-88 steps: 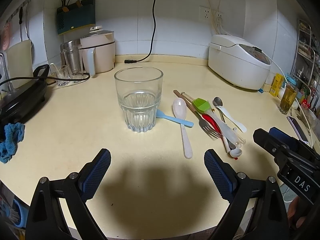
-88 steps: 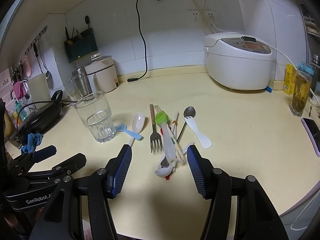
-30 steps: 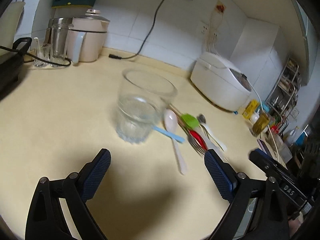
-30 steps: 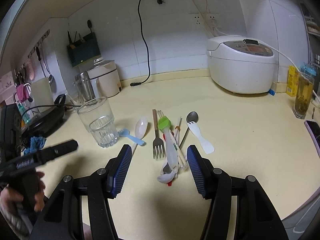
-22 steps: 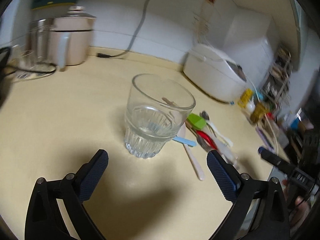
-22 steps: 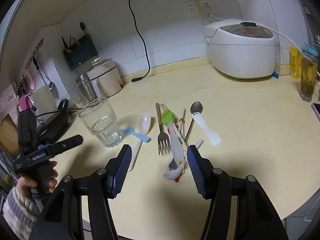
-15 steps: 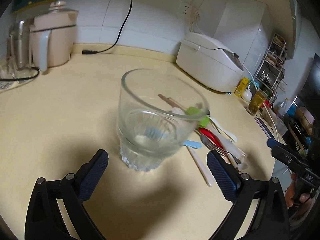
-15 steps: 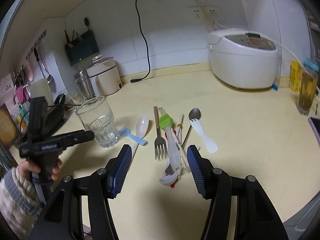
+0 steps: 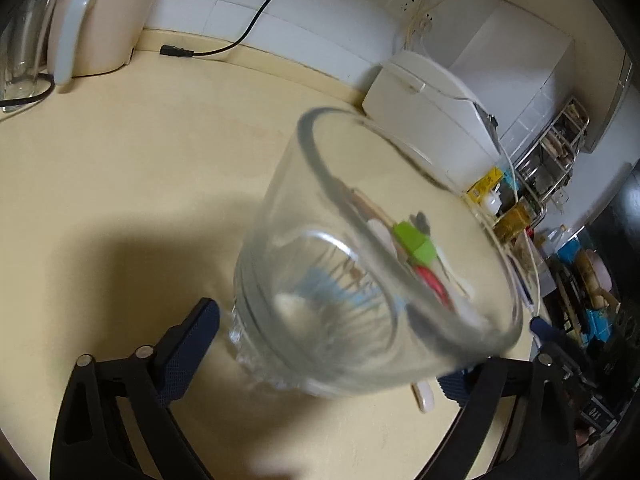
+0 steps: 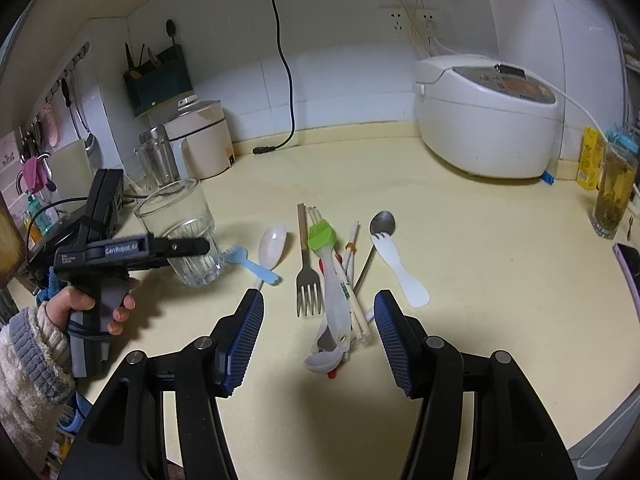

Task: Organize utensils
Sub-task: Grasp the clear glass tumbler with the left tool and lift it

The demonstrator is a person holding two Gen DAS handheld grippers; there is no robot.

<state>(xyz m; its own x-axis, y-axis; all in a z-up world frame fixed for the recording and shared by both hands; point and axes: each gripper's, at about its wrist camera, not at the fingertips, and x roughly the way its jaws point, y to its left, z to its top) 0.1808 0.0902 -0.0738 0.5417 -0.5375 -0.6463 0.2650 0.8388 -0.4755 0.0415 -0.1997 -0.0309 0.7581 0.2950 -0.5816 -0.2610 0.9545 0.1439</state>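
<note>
- The utensils lie in a loose row on the cream counter (image 10: 500, 280), right of the glass (image 10: 182, 232) and ahead of the right gripper (image 10: 318, 332).
- From the left: a blue spoon (image 10: 252, 266) with its end beside the glass base, a white spoon (image 10: 272, 240), a fork (image 10: 307, 276) with tines toward the camera.
- Next, a brush (image 10: 322, 238) with a green head and pale handle lies over chopsticks (image 10: 354, 280) and a red piece, with a pale ladle-shaped end (image 10: 320, 362) nearest the gripper.
- Farther right, a metal spoon (image 10: 380, 226) and a white spork (image 10: 400, 270) cross at the spoon's bowl.
- The glass stands upright and empty on the counter. In the left wrist view it fills the middle, blurred (image 9: 360, 280), and the green brush shows through it.
- The left gripper (image 9: 324, 344) has its fingers spread wide, one on each side of the glass base. The left pad (image 9: 188, 344) is near the glass; whether either pad touches it I cannot tell.
- In the right wrist view a hand (image 10: 86, 306) in a fuzzy sleeve holds the left gripper's handle, with its fingers reaching level to the glass.
- The right gripper hovers with fingers spread and nothing between them; the heap of handles lies just ahead of the gap.
- Behind stand a rice cooker (image 10: 484, 120), a beige kettle (image 10: 202, 140), a loose black cord (image 10: 286, 80) and a glass of tea (image 10: 612, 196).
</note>
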